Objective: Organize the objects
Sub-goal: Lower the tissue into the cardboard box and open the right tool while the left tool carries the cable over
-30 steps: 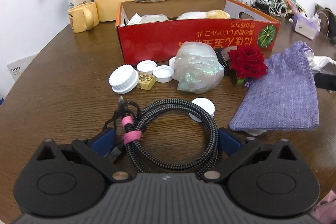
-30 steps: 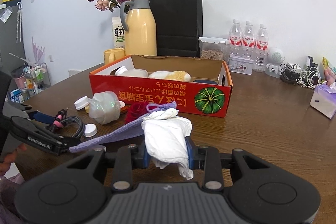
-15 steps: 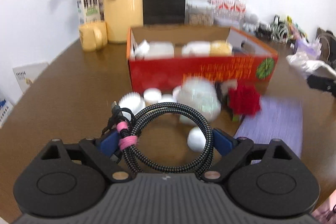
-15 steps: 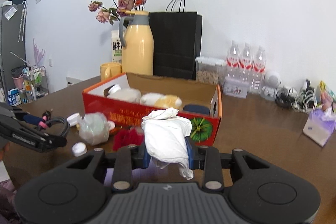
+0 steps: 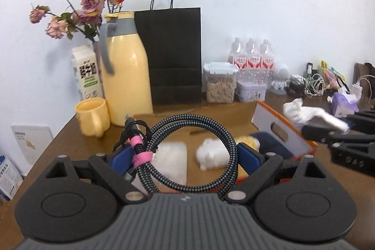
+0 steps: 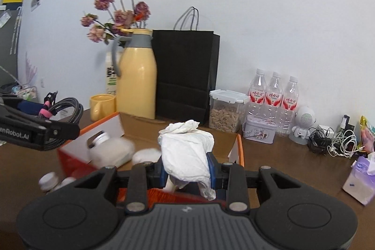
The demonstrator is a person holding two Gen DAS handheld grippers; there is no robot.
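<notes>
While the left gripper (image 5: 185, 156) holds a coiled braided cable (image 5: 187, 154) across wide-set jaws, the right gripper (image 6: 187, 171) clamps crumpled white tissue (image 6: 187, 154) narrowly. Both hang over the open orange box (image 6: 239, 151), which contains white bundles (image 5: 212, 154) and a jar (image 6: 100, 137). Behind it stand a yellow jug (image 5: 125, 76), a mug (image 5: 93, 116) and a black bag (image 5: 174, 55).

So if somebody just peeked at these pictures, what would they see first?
Probably the coiled braided cable with its pink tie, held across the left gripper over the open orange box. Next, the crumpled white tissue pinched in the right gripper, above the same box. Behind them at the wall stand a tall yellow jug, dried pink roses and a black paper bag.
</notes>
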